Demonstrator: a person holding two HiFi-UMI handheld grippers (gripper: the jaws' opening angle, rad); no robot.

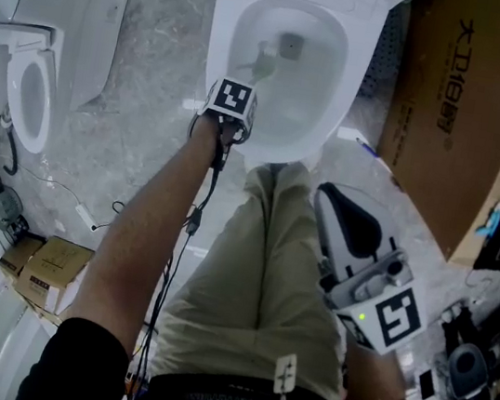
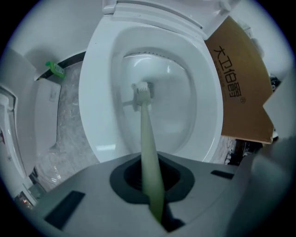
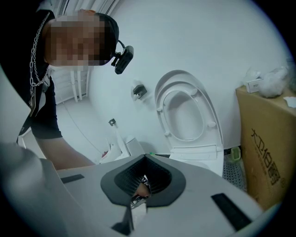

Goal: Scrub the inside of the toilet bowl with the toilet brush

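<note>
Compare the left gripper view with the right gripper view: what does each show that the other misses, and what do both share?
Only the left gripper view shows the toilet brush clamped in the left gripper, its head down inside the bowl. Only the right gripper view shows the raised seat, the person's arm, and the right gripper, jaws together on nothing. Both show the toilet and the printed cardboard box.

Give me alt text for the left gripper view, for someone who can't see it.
The left claw grips a pale green toilet brush by its handle, with the brush head down inside the white toilet bowl. A brown cardboard box stands to the bowl's right.
</note>
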